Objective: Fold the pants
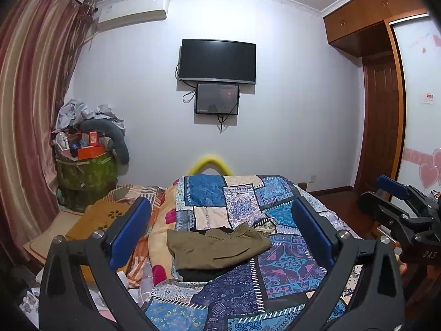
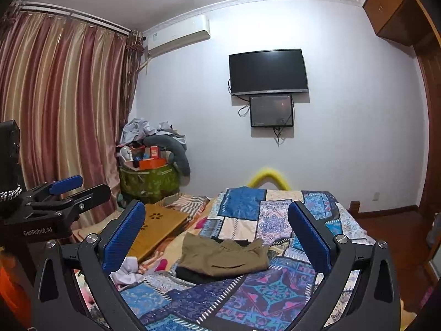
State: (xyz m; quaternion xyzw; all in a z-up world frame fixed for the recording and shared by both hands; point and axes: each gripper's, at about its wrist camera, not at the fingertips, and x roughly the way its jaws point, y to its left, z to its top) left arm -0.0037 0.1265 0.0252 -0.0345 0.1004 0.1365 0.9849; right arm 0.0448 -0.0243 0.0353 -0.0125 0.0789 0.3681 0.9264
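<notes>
Olive pants (image 1: 217, 248) lie folded on patchwork quilt (image 1: 275, 275) | judged soft, light, floppy; best pinched at edges | left gripper (image 1: 220, 234), right gripper (image 2: 217, 237) spread wide, nothing held

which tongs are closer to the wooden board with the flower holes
left. the left tongs hang just right of the wooden board; the right tongs are further right again

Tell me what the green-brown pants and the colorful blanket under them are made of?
The olive pants look like soft matte woven cloth, maybe cotton: they crease, and the waistband is gathered. The patchwork quilt looks like printed cotton with a flat finish, rumpling into soft folds. Exact fibres can't be told from here.
</notes>
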